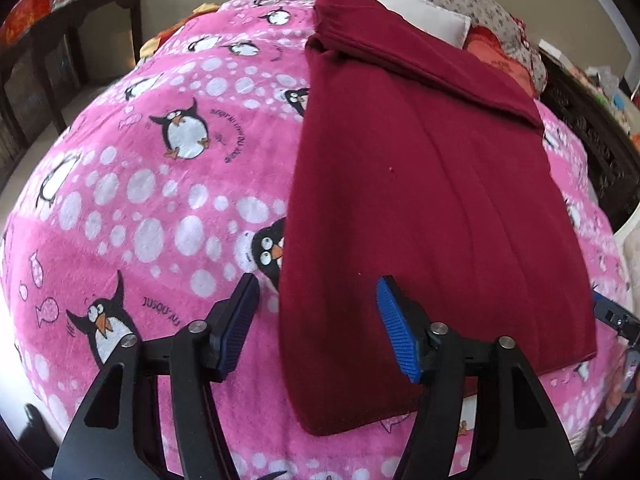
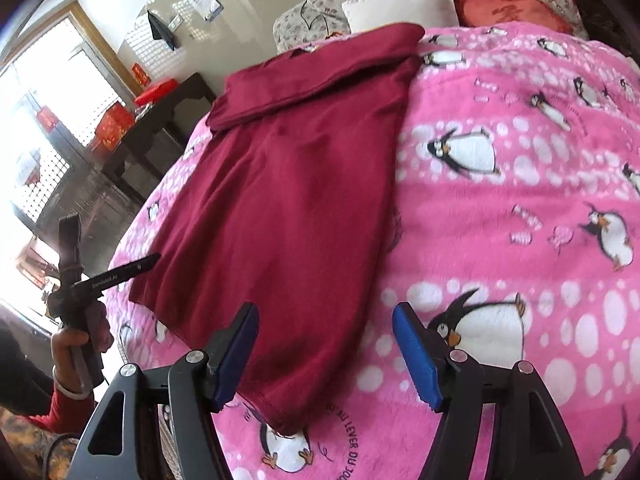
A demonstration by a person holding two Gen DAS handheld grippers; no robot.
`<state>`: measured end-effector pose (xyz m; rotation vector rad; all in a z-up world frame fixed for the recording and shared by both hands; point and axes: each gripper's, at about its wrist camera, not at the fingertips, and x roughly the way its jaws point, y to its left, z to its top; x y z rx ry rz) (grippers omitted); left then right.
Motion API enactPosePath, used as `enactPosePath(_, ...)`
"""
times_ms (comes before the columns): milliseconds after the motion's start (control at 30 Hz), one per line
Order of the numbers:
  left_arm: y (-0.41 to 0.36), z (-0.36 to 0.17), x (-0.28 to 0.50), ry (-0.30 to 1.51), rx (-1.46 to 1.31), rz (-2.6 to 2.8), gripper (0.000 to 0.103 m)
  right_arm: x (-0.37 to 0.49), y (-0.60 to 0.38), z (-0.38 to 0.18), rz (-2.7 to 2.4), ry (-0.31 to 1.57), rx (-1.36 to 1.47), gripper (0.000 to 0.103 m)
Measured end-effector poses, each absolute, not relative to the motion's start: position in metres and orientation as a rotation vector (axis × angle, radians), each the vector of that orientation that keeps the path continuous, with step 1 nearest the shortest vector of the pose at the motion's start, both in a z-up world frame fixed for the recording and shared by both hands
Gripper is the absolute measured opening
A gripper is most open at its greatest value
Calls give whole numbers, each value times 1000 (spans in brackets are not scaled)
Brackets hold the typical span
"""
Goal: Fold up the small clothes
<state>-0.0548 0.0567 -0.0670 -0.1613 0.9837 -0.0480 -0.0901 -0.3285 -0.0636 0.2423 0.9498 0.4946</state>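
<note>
left gripper [image 1: 318, 298] wide open, empty, straddling shirt [image 1: 420, 208] corner, right gripper [image 2: 324, 326] likewise, blanket [image 1: 140, 200] beneath

Maroon garment [image 1: 432, 208], spread flat, far end folded over, on pink penguin blanket [image 1: 152, 208]

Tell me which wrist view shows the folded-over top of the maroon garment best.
Left wrist view: the folded-over top of the maroon garment runs as a broad band with its lower edge clearly traced against the body below. The right wrist view shows the same fold smaller and farther away, though still complete.
</note>
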Motion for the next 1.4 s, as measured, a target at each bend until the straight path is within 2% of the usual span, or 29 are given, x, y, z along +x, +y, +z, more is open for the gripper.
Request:
enactPosePath(33,54,-68,-54,986,-152,-50,73,-90,-328,-66,502,950,246,69)
enactPosePath(133,45,-71,-49,999,-122,-59,84,-88,-329,-69,527,946,272,70)
enactPosePath(467,44,-75,-59,991,-120,-76,89,-93,-320,-77,682,940,328,69)
enactPosePath(500,41,-75,-59,989,-107,-70,89,-92,-317,-78,686,938,331,60)
enactPosePath(533,40,-75,-59,984,-101,-68,89,-90,-313,-79,695,940,330,42)
enactPosePath(567,39,-75,-60,980,-98,-69,89,-88,-309,-79,708,948,328,33)
enactPosePath(600,40,-75,-59,976,-102,-74,84,-86,-306,-80,720,953,331,23)
enactPosePath(633,41,-72,-60,967,-110,-86,64,-85,-306,-79,724,948,339,17)
enactPosePath(667,42,-69,-61,961,-118,-96,51,-83,-306,-75,742,936,364,15)
enactPosePath(700,44,-66,-61,963,-133,-110,22,-80,-308,-70,775,918,402,14)
enactPosePath(733,47,-64,-59,975,-171,-145,9,-78,-310,-65,803,900,432,12)
enactPosePath(833,56,-56,-49,991,-246,-215,8,-67,-314,-39,898,810,508,12)
enactPosePath(1067,73,6,-13,859,-278,-278,8,-9,-311,30,946,626,517,11)
enactPosePath(1233,74,54,66,774,-257,-272,8,67,-319,57,860,574,549,11)
enactPosePath(1400,60,75,164,752,-226,-230,8,164,-336,53,693,562,649,11)
